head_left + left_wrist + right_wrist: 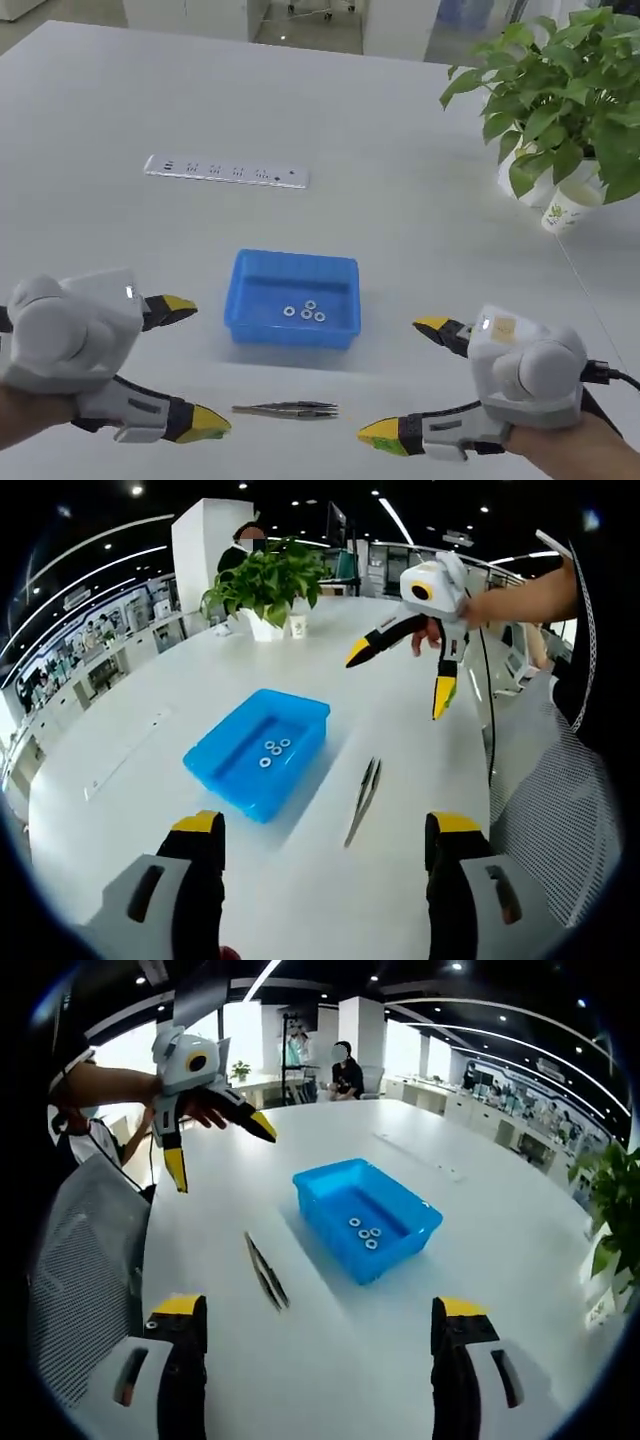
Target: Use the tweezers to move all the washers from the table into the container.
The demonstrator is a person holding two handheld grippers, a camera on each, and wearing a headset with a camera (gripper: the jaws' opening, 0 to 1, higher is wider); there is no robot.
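- Left gripper and right gripper sit nearest in my head view, jaws wide apart, empty; tweezers lie on the desk between them.
- Left gripper view: I see washers inside the blue container.
- Right gripper view: tweezers near it.

Bright, even overhead light washes my tabletop pale; the blue container casts a soft, faint shadow. In my gripper views ceiling lamps glare as small spots and the edges bend strongly. The head view is sharp.
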